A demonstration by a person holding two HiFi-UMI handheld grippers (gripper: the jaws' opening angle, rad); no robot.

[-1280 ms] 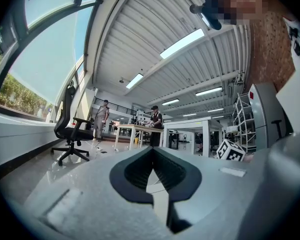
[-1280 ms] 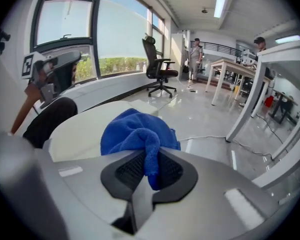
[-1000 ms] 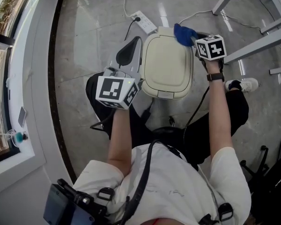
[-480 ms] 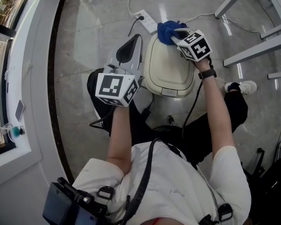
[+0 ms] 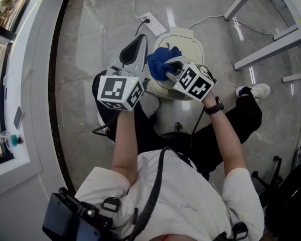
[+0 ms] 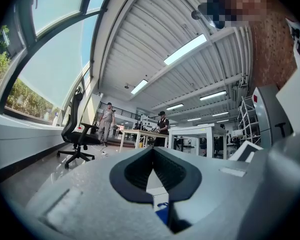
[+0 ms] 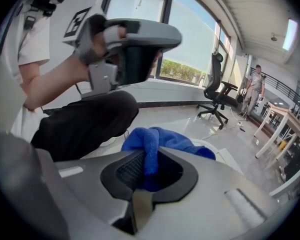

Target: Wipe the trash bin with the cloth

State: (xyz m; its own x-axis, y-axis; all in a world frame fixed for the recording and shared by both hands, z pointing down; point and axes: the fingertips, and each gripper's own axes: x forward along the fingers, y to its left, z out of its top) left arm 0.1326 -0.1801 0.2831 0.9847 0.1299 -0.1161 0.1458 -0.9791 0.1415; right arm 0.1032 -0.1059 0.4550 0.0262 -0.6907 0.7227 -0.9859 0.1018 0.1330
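- My left grey two-jaw gripper (image 5: 134,48) points forward, away from my body. Its jaws are drawn to a thin slit with nothing between them.
- My right grey two-jaw gripper (image 7: 147,171) angles in towards the left one, jaws clamped on a bunched blue cloth (image 7: 157,141).
- My bare left forearm (image 5: 124,139) reaches straight ahead; my bare right forearm (image 5: 226,134) slants inward.

The cloth (image 5: 160,62) lies on the trash bin (image 5: 186,41), at its left edge and between the right gripper (image 5: 171,67) jaws. The left gripper (image 5: 134,51) hangs just left of it (a power strip (image 5: 153,24) lies behind).
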